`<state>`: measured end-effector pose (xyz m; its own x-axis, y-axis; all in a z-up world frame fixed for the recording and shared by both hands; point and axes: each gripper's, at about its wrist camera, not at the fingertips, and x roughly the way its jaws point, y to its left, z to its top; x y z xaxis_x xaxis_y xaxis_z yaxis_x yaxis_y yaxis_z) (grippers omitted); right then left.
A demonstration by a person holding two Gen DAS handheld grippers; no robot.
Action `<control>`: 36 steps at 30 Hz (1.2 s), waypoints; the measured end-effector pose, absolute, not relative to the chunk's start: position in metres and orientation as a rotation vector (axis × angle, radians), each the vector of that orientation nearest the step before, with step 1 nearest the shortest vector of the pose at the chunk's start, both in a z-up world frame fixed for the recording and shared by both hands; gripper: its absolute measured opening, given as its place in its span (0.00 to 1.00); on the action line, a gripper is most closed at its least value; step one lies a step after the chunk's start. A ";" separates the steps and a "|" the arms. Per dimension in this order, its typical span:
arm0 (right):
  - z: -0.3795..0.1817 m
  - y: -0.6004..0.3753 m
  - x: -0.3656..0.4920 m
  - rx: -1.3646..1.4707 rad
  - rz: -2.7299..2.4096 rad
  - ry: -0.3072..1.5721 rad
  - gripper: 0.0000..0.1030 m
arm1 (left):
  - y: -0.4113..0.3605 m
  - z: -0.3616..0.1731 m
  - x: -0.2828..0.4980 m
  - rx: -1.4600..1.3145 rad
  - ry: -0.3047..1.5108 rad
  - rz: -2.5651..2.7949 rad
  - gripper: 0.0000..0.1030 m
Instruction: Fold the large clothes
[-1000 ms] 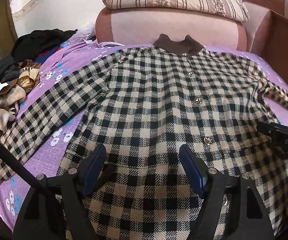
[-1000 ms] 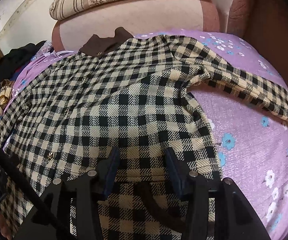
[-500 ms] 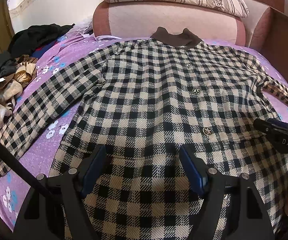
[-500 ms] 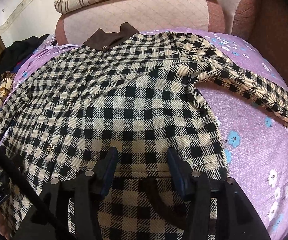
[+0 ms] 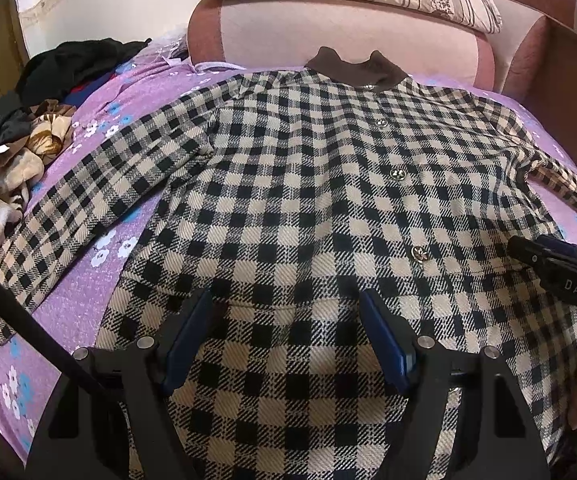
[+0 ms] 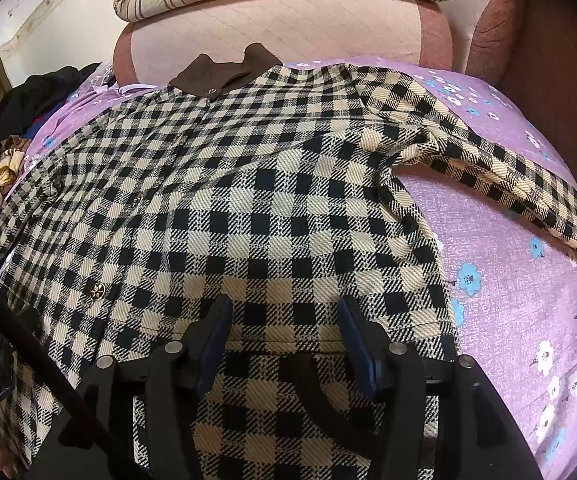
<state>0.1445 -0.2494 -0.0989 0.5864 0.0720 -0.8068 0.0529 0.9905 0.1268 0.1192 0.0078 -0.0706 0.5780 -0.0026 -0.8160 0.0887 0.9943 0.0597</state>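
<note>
Lying flat and face-up on the purple bed sheet [image 5: 136, 92]: checked coat [image 5: 328, 208], sleeves spread, no fold made yet. Left gripper [image 5: 286, 316] jaws wide apart, holding nothing. Right gripper [image 6: 284, 320] jaws just opening, gripping nothing over the hem.

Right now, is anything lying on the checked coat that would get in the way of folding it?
Nothing visible lies on the checked coat. The clothes pile sits apart, beyond its spread sleeve. Both tongs hover open over the lower front.

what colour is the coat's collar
Dark brown; the collar shows best in the left wrist view.
</note>
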 end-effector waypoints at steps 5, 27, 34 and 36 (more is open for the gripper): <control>-0.099 -0.250 0.144 0.145 0.013 0.943 0.58 | 0.007 -0.072 0.120 0.099 0.959 -0.052 0.72; -0.095 -0.570 0.054 0.818 -0.610 0.727 0.59 | 0.014 -0.084 0.109 0.142 0.940 -0.001 0.74; -0.108 -0.639 0.059 0.994 -0.596 0.637 0.66 | 0.011 -0.089 0.111 0.152 0.933 0.011 0.78; -0.108 -0.645 0.068 0.988 -0.602 0.624 0.65 | 0.012 -0.090 0.112 0.150 0.931 0.010 0.79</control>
